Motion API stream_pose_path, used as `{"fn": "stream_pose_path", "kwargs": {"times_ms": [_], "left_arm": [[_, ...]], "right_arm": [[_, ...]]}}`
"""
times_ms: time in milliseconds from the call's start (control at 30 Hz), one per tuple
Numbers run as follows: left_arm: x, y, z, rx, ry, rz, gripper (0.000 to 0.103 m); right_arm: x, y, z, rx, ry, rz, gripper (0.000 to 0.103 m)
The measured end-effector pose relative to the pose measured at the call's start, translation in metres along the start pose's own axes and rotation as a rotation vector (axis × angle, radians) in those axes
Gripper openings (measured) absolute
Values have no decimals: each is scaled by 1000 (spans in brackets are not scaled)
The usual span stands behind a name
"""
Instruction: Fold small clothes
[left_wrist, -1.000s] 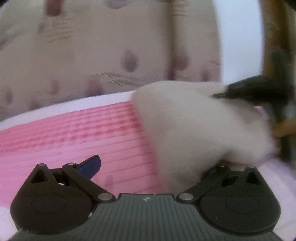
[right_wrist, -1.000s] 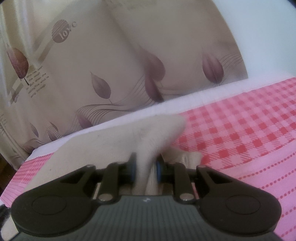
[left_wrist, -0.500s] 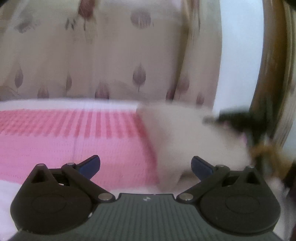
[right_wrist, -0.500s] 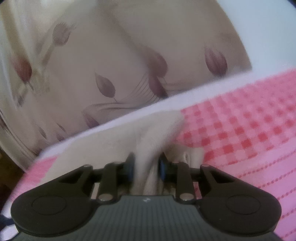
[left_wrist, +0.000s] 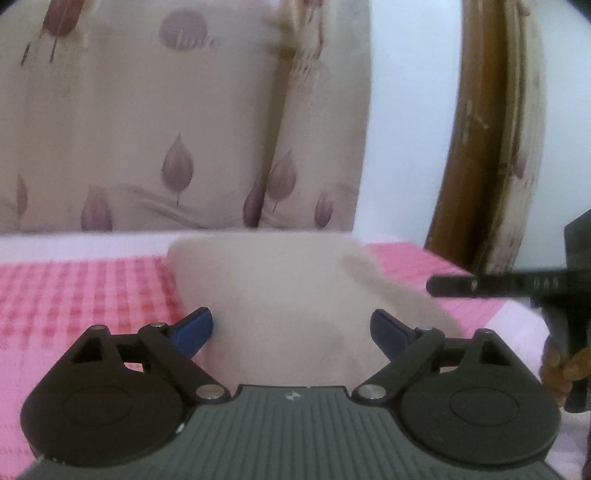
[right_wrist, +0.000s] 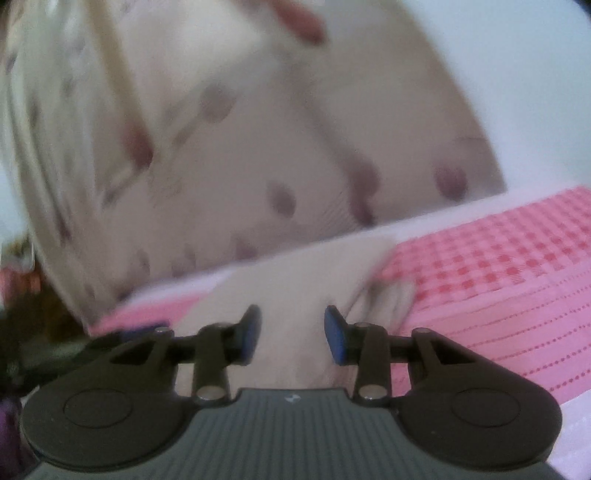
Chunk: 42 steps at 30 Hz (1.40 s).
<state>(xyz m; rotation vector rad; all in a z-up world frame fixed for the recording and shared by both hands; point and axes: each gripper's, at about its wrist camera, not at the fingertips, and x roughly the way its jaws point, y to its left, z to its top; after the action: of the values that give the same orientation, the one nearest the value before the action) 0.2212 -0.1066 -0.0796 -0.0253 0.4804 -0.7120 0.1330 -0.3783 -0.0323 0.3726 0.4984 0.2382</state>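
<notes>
**Cloth lies between two open grippers on the pink bedspread**

Cloth (left_wrist: 291, 302), a small beige garment, lies on the pink bedspread (left_wrist: 81, 295) near the far edge, where a plain pale band runs along below the curtain. In the left wrist view it fills the middle ground: its far edge is fairly straight, its left side drops down toward the camera, and on the right a darker fold slopes away toward the near right. The pink checked part of the bedspread shows to its left, and a plainer pink part to its right.

The left gripper (left_wrist: 291, 330) has its fingers spread wide, the blue pads (left_wrist: 194, 330) well apart, with the cloth showing in the gap between them. Neither pad is pressed onto the fabric, so it has hold of nothing.

The right gripper (right_wrist: 291, 334) is also parted, though less widely; its blue pads (right_wrist: 334, 339) stand on either side of the cloth (right_wrist: 306, 280) without pinching it. This view is blurred, so fine folds cannot be made out. The checked bedspread (right_wrist: 498, 258) stretches to the right of the garment here.

In the left wrist view the right gripper (left_wrist: 480, 284) reaches in from the right edge, just beside the cloth's right side. A beige curtain (left_wrist: 184, 129) printed with purple leaves hangs behind the bed, with a brown wooden frame (left_wrist: 476, 147) to its right.
</notes>
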Motion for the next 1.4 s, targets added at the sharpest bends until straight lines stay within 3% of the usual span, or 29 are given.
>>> {"fn": "stream_pose_path", "kwargs": {"times_ms": [100, 167, 267, 367, 433, 533, 600, 700, 733, 833, 900, 1033, 1167, 1300, 1400], "left_arm": [[11, 20, -10, -94, 65, 1, 90], [11, 32, -11, -162, 51, 3, 93], [14, 43, -14, -227, 56, -20, 93], [11, 46, -15, -246, 28, -13, 95], [6, 45, -16, -248, 6, 4, 97], [2, 42, -15, -241, -2, 22, 99], [-2, 37, -14, -222, 2, 30, 99], [-1, 29, -13, -177, 7, 30, 99], [-2, 27, -13, -165, 6, 34, 99], [-1, 24, -13, -147, 8, 27, 99], [-1, 25, -14, -150, 9, 25, 100], [0, 26, -15, -153, 10, 30, 101], [0, 21, -14, -127, 9, 37, 102], [-1, 19, -14, -111, 6, 34, 102], [-1, 21, -14, -116, 9, 31, 102]], "right_arm": [[28, -8, -15, -10, 179, -74, 36], [29, -22, -18, 54, 197, -66, 37], [19, -34, -11, 122, 155, -46, 38], [5, -23, 10, 101, 37, -26, 38], [6, -8, 26, 55, -17, -15, 38], [37, 12, 46, -54, -1, -49, 38], [63, 19, 51, -109, 34, -77, 36], [110, 10, 42, -208, 170, -254, 34], [113, -3, 34, -180, 171, -257, 34], [102, -33, 36, 27, 120, -207, 34], [90, -34, 34, 60, 82, -212, 37], [72, -4, 38, -19, -18, -212, 38], [79, 19, 55, -113, -63, -222, 38], [109, 31, 72, -183, -5, -205, 37], [146, 22, 73, -234, 131, -238, 37]]}}
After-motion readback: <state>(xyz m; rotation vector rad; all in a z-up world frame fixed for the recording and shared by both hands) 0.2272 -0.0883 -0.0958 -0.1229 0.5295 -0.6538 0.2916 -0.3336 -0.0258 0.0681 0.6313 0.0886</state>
